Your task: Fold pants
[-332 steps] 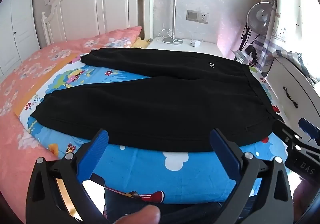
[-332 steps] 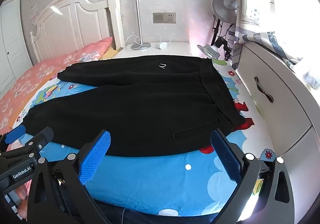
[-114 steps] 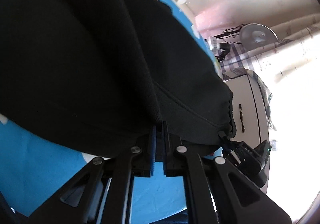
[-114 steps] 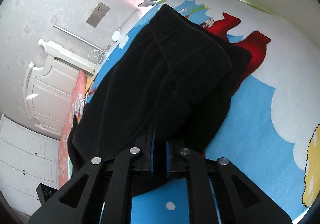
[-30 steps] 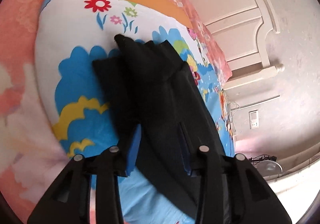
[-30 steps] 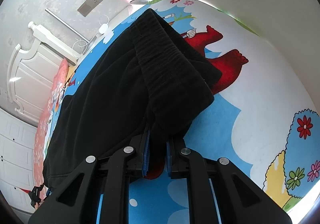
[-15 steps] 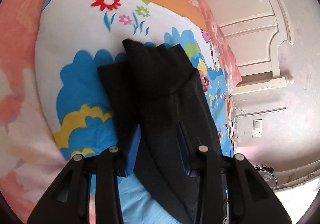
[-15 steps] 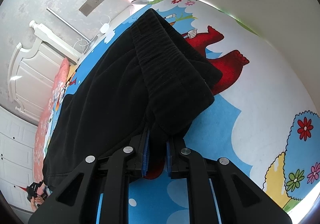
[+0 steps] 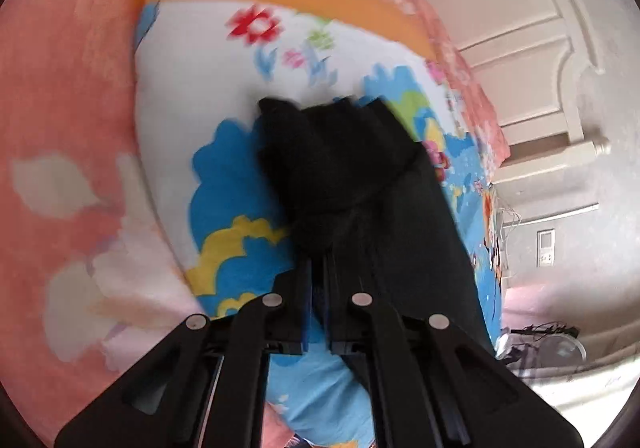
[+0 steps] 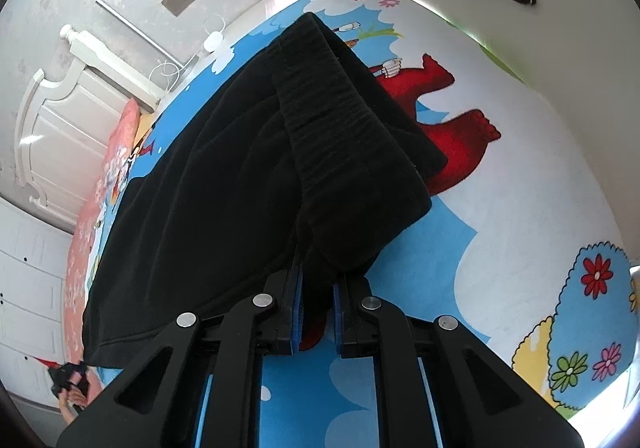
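Left claw (image 9: 317, 280): clamped on the blurred cuff end of the black pants (image 9: 360, 183). Right claw (image 10: 316, 300): clamped on the waistband end. Pants lay lengthwise between them across the cartoon bedsheet (image 10: 520, 187); pinched cloth hidden by fingers.

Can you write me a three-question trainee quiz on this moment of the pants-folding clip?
1. True or false: the left gripper is shut on black fabric near the leg ends of the pants.
2. Which part of the pants does the right gripper clamp? A) a leg cuff B) the ribbed waistband end C) nothing
3. Fill in: the pants lie on a cartoon-print ____.

Key: 1 true. 2 B. 3 bedsheet.
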`<action>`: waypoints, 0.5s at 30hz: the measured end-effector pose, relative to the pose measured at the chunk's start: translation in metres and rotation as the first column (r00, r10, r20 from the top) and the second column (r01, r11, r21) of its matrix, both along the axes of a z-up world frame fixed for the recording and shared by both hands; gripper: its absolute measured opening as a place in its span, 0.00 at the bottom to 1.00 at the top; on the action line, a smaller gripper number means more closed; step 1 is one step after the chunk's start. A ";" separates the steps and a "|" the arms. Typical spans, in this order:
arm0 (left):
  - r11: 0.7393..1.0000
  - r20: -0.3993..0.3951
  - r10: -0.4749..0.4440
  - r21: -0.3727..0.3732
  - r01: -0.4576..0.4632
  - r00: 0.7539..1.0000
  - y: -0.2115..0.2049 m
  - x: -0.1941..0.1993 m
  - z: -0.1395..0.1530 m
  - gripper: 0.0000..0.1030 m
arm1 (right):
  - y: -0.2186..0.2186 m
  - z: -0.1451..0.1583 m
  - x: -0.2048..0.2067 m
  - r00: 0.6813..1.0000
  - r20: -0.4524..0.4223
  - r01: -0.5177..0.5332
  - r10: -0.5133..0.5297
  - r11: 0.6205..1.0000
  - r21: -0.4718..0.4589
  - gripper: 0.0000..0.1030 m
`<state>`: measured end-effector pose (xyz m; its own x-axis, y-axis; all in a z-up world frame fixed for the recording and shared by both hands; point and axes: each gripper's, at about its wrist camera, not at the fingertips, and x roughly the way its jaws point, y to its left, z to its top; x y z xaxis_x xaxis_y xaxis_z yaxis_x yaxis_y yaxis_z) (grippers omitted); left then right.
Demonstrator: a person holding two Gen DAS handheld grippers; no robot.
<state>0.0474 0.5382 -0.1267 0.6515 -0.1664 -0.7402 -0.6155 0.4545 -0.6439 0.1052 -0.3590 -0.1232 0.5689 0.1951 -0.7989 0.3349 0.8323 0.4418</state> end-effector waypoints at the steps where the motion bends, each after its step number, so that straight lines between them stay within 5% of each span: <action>1: 1.000 0.027 0.001 0.006 -0.002 1.000 -0.001 -0.002 0.010 0.04 | 0.001 0.001 0.001 1.000 0.000 0.000 0.000 1.000 -0.004 0.08; 5: 0.998 0.089 0.027 0.050 -0.031 0.996 -0.006 -0.017 0.042 0.04 | 0.005 -0.003 0.002 1.000 -0.007 0.002 -0.002 1.000 -0.028 0.08; 9: 0.998 -0.014 0.051 -0.042 -0.051 0.999 0.006 -0.013 -0.005 0.04 | 0.004 0.005 -0.001 1.000 -0.001 -0.013 0.013 0.999 -0.036 0.08; 13: 0.997 0.072 0.055 0.040 -0.058 0.996 -0.004 -0.015 0.020 0.04 | 0.003 0.000 0.003 1.000 -0.011 -0.015 0.015 0.999 -0.043 0.08; 15: 0.998 0.022 0.052 0.022 -0.052 0.998 -0.002 -0.008 0.010 0.06 | 0.001 -0.003 0.001 1.000 -0.004 0.001 -0.002 1.000 -0.026 0.08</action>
